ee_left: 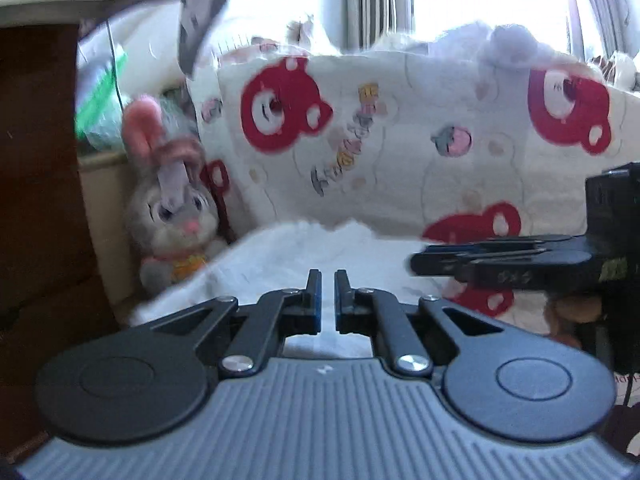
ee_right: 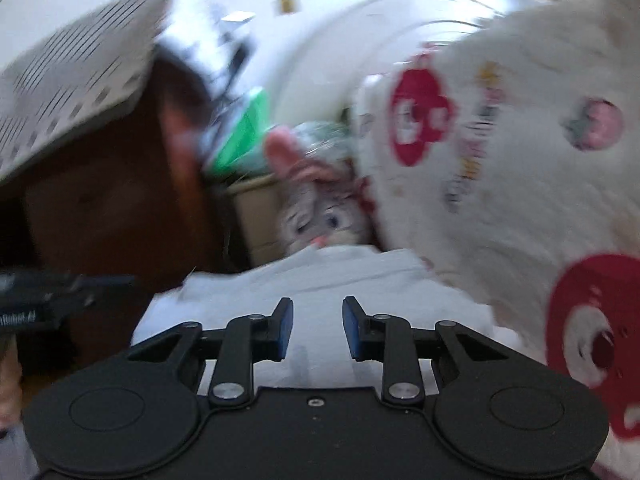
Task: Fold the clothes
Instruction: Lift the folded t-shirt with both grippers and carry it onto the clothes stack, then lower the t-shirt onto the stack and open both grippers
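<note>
Merely soft, fluffy white garment [ee_left: 304, 256].

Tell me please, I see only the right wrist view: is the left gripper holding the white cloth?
Observer: No. The left gripper has only a narrow gap between its jaws, with nothing gripped. The white cloth lies ahead of it.
Operator: What is behind the bear blanket?
Observer: Curtains at a bright window stand behind the bear blanket.
</note>
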Motion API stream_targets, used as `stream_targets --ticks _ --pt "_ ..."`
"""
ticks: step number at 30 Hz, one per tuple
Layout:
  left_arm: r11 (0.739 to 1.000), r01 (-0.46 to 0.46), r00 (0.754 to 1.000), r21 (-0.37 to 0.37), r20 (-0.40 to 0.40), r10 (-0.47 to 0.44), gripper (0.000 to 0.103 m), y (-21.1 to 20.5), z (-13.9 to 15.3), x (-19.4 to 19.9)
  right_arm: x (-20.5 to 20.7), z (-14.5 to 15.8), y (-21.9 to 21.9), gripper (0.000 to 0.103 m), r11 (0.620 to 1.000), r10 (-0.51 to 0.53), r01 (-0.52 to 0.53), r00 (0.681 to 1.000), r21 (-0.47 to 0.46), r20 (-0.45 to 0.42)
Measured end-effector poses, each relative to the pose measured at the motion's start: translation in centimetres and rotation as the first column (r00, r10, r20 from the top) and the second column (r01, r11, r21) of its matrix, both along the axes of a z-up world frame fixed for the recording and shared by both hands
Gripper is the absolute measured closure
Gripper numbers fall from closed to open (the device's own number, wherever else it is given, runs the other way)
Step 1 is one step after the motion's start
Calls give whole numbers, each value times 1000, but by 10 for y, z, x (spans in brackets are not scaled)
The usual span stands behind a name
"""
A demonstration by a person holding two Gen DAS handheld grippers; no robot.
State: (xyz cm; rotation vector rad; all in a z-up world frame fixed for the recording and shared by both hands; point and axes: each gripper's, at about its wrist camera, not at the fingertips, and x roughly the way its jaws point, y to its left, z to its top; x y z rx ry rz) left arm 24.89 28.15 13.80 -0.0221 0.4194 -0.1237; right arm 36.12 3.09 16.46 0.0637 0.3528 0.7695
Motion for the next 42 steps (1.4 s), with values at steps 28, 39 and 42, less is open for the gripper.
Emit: stream_targets --ticks 28,39,42 --pt "998 -61 991 8 -115 61 97 8 -37 14 49 -47 -70 95 925 -330 355 928 136 -172" --pt "997 -73 990 -34 -120 68 97 15 -38 9 36 -72 -103 62 793 -163 354 908 495 -386" --pt "997 -74 990 -36 -121 69 97 15 -38 9 39 -71 -98 68 804 -139 344 901 485 -410"
